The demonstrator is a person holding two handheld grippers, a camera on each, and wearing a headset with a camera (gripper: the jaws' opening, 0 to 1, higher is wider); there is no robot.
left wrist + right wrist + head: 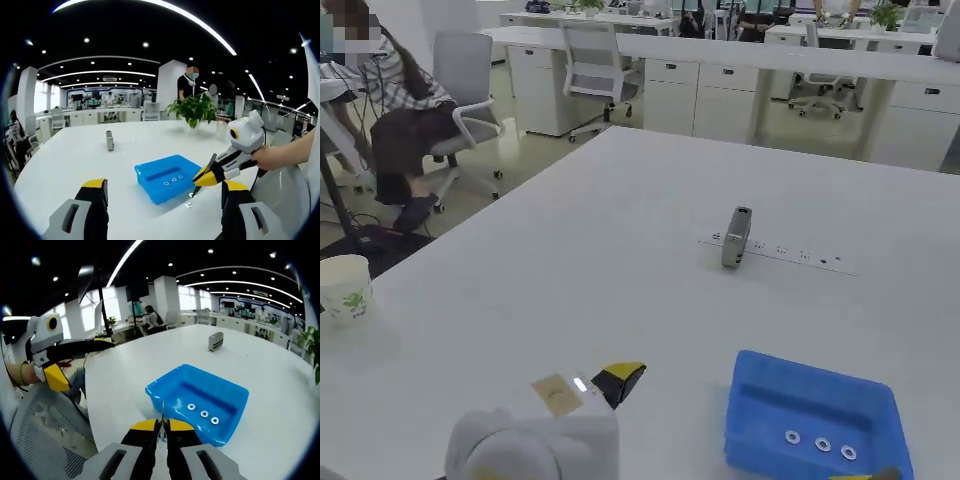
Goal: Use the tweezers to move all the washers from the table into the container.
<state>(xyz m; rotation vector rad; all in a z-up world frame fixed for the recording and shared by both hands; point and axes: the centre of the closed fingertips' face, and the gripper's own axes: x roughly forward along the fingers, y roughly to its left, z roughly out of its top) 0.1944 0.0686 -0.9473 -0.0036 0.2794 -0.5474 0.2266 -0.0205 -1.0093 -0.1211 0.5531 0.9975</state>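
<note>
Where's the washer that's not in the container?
Left gripper view: the washer lies on the table beside the blue container's near wall, right under the tip of the tweezers.

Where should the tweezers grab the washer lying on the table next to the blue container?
Probably on its rim. The washer lies flat on the table, so one tip of the tweezers goes into the hole and the other outside the ring. Come steeply from above, on the side away from the container, whose wall stands close by.
</note>
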